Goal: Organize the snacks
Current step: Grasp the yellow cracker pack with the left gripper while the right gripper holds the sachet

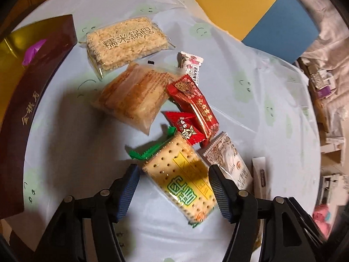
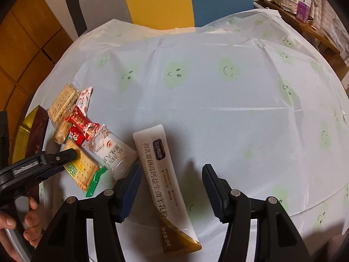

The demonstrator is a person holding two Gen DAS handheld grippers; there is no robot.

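Observation:
A cracker pack (image 1: 174,174) with green ends lies flat on the tablecloth between the fingers of my left gripper (image 1: 174,187), which is open, its pads just clear of the pack's sides. The right wrist view shows the same cracker pack (image 2: 82,168) under the left gripper (image 2: 50,159). My right gripper (image 2: 172,191) is open too, straddling a long white sachet (image 2: 161,174) that rests on the cloth without touching either pad. Beyond the crackers lie two red packets (image 1: 192,102), a rice-crisp pack (image 1: 126,43), a clear biscuit pack (image 1: 135,96) and a white pouch (image 1: 229,159).
A dark red box (image 1: 32,100) with a gold lining stands at the table's left edge. The round table (image 2: 218,109) has a white cloth with green smiley clouds. Yellow and blue panels (image 1: 250,6) and a black chair back (image 2: 76,11) stand behind. A hand (image 2: 13,229) holds the left tool.

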